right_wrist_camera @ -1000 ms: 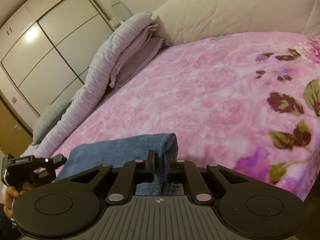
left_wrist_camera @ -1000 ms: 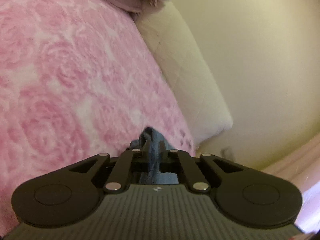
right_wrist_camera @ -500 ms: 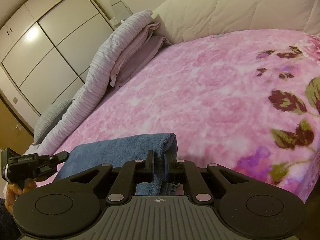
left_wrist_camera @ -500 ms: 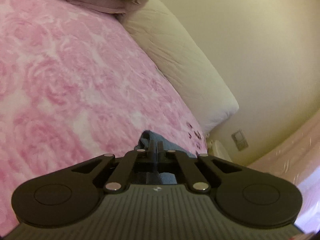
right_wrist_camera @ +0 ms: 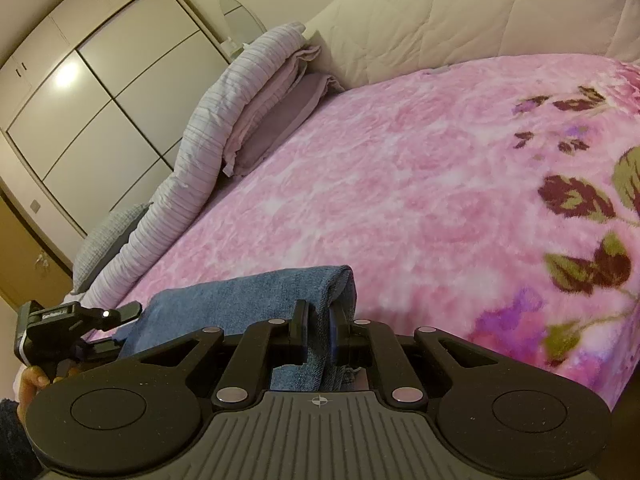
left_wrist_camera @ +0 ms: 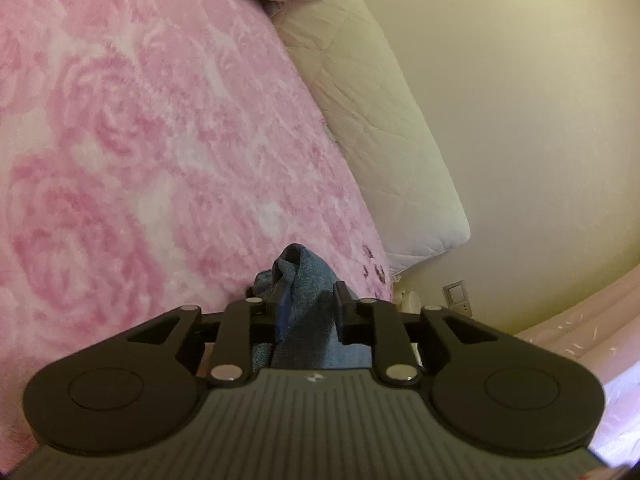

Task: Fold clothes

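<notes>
**Ana:** Left claw (left_wrist_camera: 306, 304) is letting go: its jaws were pinched tight on the blue garment (left_wrist_camera: 308, 292) a moment ago and are now opening, with a fold of the cloth standing loose between them, touching the left pad only.

**Ben:** And the right claw (right_wrist_camera: 318, 330)?

**Ana:** Unchanged, clamped on the garment's (right_wrist_camera: 240, 296) rolled edge at about 6 o'clock in its view. I'm reading this as one fold being set down, left side released first.

**Ben:** Where is the garment lying?

**Ana:** On the pink floral bedspread (right_wrist_camera: 400, 184), at the bed's near edge, stretching from the right claw towards 9 o'clock, where the left claw (right_wrist_camera: 124, 310) and the person's hand (right_wrist_camera: 34, 380) are showing.

**Ben:** Any baskets or drawers?

**Ana:** No open container. Only the closed wardrobe (right_wrist_camera: 100, 92) at 10 o'clock; its contents are hidden. Folded bedding (right_wrist_camera: 240, 112) is stacked by the pillow (right_wrist_camera: 460, 12).
</notes>
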Demonstrator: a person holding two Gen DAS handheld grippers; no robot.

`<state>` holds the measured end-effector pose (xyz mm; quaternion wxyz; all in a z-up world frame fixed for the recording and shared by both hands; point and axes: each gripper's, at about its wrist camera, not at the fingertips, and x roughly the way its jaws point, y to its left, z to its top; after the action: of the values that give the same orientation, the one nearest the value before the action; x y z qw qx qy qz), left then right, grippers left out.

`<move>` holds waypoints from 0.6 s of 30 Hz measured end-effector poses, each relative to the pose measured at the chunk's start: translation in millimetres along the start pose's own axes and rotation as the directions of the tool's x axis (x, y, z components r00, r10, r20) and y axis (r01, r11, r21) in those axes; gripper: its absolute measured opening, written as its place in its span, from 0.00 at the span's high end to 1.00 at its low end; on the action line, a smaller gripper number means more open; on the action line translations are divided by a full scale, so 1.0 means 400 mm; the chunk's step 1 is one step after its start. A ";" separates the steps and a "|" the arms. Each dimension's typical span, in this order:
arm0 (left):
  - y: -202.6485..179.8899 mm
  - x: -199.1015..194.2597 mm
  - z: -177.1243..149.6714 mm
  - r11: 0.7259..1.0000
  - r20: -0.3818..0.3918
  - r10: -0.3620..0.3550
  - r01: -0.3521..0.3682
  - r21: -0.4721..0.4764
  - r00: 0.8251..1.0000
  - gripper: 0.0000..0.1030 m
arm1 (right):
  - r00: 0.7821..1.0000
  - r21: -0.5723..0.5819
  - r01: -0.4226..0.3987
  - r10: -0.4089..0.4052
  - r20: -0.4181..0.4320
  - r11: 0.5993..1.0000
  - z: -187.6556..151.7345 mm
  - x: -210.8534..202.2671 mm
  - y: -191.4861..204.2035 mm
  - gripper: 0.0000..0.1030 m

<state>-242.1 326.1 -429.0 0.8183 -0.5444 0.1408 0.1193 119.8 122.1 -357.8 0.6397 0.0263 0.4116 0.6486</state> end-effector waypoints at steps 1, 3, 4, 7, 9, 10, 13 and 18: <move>0.001 0.002 -0.001 1.000 0.000 0.007 -0.007 0.008 1.000 0.87 | 1.000 0.000 -0.001 0.001 0.000 1.000 -0.001 0.000 -0.001 0.92; -0.005 0.000 -0.001 0.999 0.004 0.009 -0.009 0.046 1.000 0.99 | 1.000 0.003 -0.001 0.001 0.001 1.000 -0.002 0.000 -0.002 0.92; -0.013 -0.004 0.001 0.997 0.007 0.007 -0.007 0.075 1.000 1.00 | 1.000 0.001 -0.001 0.001 0.001 1.000 -0.001 0.001 -0.003 0.92; -0.044 -0.019 0.008 0.987 0.016 -0.006 0.004 0.163 1.000 1.00 | 1.000 0.003 -0.002 0.002 -0.005 1.000 0.001 0.002 -0.005 0.92; -0.062 -0.023 0.010 0.974 0.012 0.002 -0.004 0.225 1.000 1.00 | 1.000 0.000 -0.002 0.002 -0.010 1.000 0.003 0.004 -0.006 0.92; -0.069 -0.025 0.010 0.968 0.009 0.007 -0.009 0.251 1.000 1.00 | 1.000 -0.006 0.000 0.000 -0.011 1.000 0.003 0.004 -0.004 0.92; -0.066 -0.035 0.015 0.971 -0.017 -0.048 0.051 0.234 0.999 1.00 | 1.000 -0.023 0.007 -0.007 -0.016 1.000 0.003 0.006 0.000 0.92; -0.059 -0.023 0.023 0.963 -0.048 -0.047 0.058 0.262 0.998 1.00 | 1.000 -0.030 0.012 -0.012 -0.020 0.999 -0.002 0.013 -0.002 0.92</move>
<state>-241.6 325.3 -402.2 0.8831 -0.4368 0.1579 0.0663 119.2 125.9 -361.5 0.6398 0.0076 0.4083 0.6511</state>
